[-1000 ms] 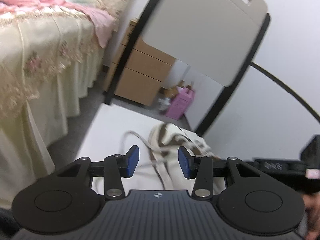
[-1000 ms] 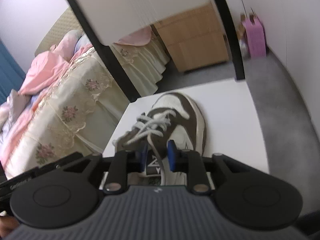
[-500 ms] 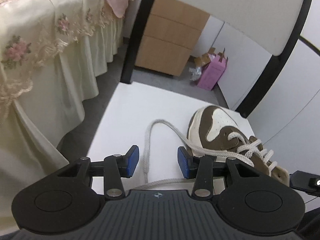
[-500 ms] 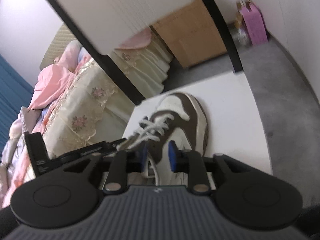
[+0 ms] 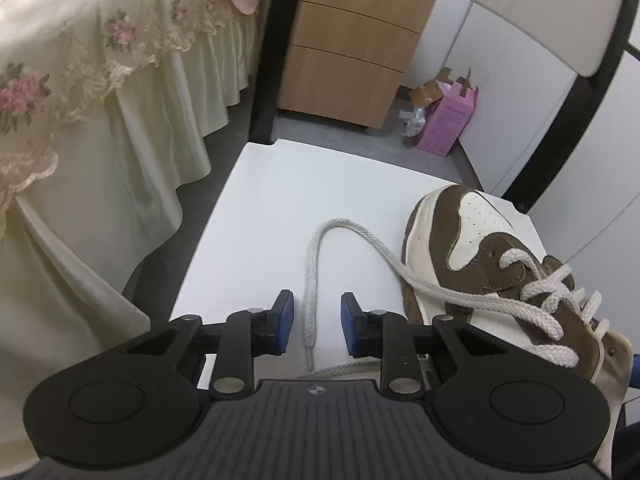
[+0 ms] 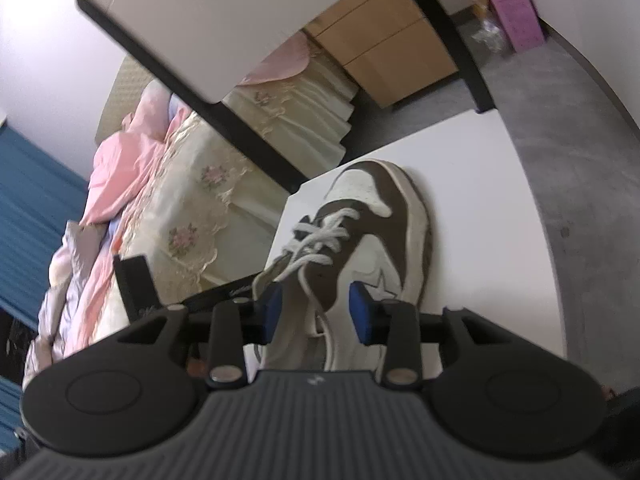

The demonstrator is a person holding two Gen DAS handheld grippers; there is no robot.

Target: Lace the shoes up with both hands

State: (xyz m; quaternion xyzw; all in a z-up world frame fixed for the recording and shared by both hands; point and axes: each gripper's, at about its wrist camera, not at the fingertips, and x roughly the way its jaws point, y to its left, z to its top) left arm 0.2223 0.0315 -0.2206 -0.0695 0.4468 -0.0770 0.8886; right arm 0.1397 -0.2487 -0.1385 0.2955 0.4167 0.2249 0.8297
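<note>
I have a claw in each hand. My left claw (image 5: 312,322) is released, with its blue pads apart and nothing held. The loose grey-white rope shoelace (image 5: 310,280) lies flat on the white tabletop (image 5: 256,200) and runs right between those pads, but they are not touching it, as far as I can tell. The lace loops away ahead of this claw and bends back to the brown and cream leather sneaker (image 5: 492,272), which sits just to the right of it.

My right claw (image 6: 313,312) is released too. The sneaker (image 6: 372,232) lies straight ahead of it, toe pointing away. The heel end sits between its pads, and I cannot tell if they touch it.

I think I am at the step of picking up the loose lace end. Next, I think my left claw should clench on the lace, near its tip, then lift it toward the holes.

The tabletop is smooth and bare around the sneaker. To the left is a bed with a cream lace cover (image 5: 80,80). Far ahead are a wooden drawer cabinet (image 5: 348,44) and a small pink box (image 5: 450,120) on the grey floor.
</note>
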